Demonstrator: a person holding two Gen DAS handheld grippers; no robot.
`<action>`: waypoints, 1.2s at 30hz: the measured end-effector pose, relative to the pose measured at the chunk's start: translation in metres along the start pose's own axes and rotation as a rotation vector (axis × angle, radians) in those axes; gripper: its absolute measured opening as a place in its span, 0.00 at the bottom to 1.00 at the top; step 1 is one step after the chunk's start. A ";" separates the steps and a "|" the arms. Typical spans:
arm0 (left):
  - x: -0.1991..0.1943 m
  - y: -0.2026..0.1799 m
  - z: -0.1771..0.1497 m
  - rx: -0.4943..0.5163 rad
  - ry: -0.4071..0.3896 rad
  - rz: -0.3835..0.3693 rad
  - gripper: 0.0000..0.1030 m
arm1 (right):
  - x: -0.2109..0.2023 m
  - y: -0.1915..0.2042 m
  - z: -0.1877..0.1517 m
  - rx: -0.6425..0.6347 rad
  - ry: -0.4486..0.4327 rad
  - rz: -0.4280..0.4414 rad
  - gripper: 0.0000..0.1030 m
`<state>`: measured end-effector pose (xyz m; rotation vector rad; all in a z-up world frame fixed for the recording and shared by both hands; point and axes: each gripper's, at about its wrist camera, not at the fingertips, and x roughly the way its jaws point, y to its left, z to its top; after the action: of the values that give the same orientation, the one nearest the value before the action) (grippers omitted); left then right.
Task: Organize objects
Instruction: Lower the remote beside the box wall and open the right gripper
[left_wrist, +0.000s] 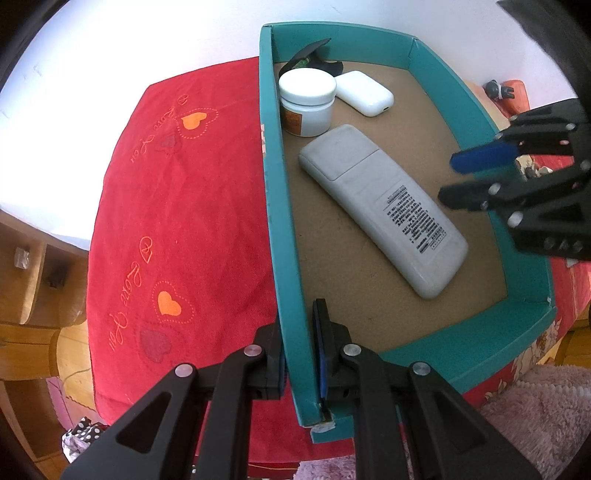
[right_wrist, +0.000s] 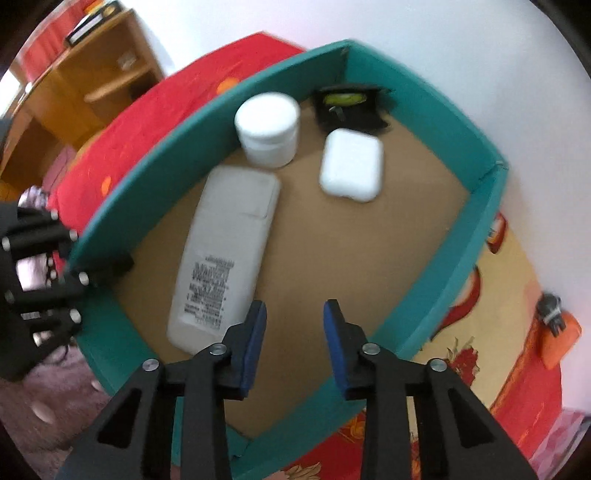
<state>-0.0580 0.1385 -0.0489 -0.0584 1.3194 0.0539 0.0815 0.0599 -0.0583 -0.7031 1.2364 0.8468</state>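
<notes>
The left gripper (left_wrist: 299, 343) is clamped on the near wall of the teal box (left_wrist: 286, 236), steadying it on the red cloth (left_wrist: 177, 206). The right gripper (right_wrist: 295, 332) hangs above the box floor, jaws apart and empty. Inside already lie a grey remote (right_wrist: 225, 251), a white jar (right_wrist: 267, 129), a white case (right_wrist: 351, 170) and a dark item (right_wrist: 347, 103), perhaps a pouch. Sorting looks largely done; a small orange-and-grey object (right_wrist: 556, 325) remains outside.
</notes>
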 end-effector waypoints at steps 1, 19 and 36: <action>0.000 0.000 0.000 0.000 0.000 0.000 0.10 | 0.004 0.003 0.000 -0.022 0.001 0.000 0.32; 0.000 0.000 0.000 -0.001 -0.001 -0.001 0.10 | 0.015 0.023 0.027 -0.007 -0.079 0.069 0.30; -0.001 0.005 -0.003 0.015 -0.007 -0.018 0.10 | 0.003 0.017 0.007 0.136 -0.125 0.120 0.32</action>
<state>-0.0614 0.1428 -0.0488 -0.0572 1.3117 0.0288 0.0703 0.0749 -0.0597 -0.4642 1.2199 0.8826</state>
